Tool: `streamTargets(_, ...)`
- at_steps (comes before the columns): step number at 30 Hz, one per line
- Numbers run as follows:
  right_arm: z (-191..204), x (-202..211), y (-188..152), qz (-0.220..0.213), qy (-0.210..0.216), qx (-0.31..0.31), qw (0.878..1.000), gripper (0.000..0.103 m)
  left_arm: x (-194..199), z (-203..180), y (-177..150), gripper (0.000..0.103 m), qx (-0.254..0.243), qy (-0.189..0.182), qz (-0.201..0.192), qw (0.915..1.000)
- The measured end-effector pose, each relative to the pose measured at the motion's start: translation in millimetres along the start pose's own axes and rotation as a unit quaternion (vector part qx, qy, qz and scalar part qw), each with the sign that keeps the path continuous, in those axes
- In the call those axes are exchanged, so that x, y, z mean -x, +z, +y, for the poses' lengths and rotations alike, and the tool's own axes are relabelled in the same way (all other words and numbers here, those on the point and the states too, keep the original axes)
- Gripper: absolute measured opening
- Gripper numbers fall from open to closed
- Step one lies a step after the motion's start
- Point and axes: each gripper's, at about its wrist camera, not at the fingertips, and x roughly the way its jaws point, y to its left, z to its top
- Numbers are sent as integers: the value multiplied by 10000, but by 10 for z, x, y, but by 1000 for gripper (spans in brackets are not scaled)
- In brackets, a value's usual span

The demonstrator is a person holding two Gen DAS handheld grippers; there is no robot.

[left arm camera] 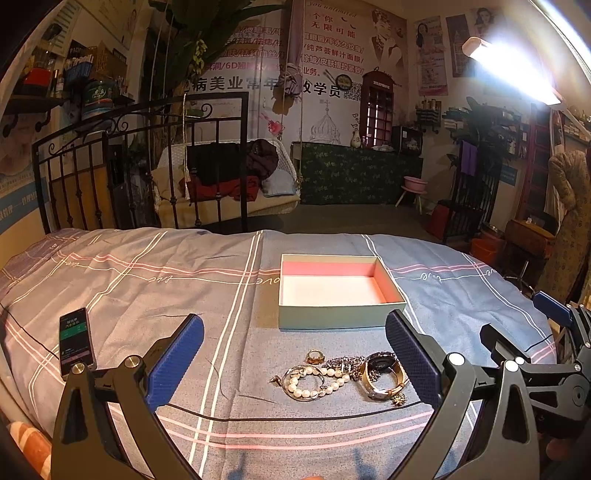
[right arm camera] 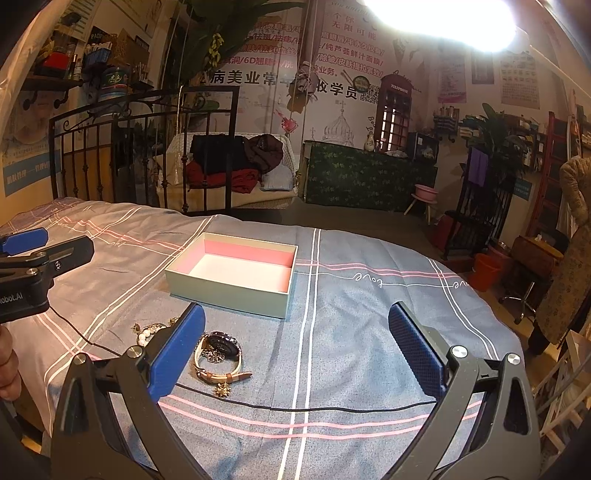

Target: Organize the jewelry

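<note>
The jewelry lies in a small tangled heap on the bed cover, so it is hard to separate the pieces: a pearl bracelet, a gold ring, a dark beaded chain, a watch with a tan strap and a small gold star-shaped piece can be made out. In the right wrist view the near finger hides most of the pearls, and only the watch and the star-shaped piece show clearly. The left hand-held gripper is spread wide above the heap; it holds nothing, and I cannot tell if a finger touches the watch. The right hand-held gripper is also spread wide and empty, over the bare cover to the right of the heap. The open box, pink inside, stands empty on the bed just behind the jewelry. A phone lies at the left, and a thin black cable crosses the cover in front of the heap. A bright lamp washes out the upper wall.
</note>
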Motion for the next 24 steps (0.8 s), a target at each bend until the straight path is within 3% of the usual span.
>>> streamTargets(24,16,-38,-40,42,13,18,10000,98,79,-51,15,97,-166,13,-225,9996)
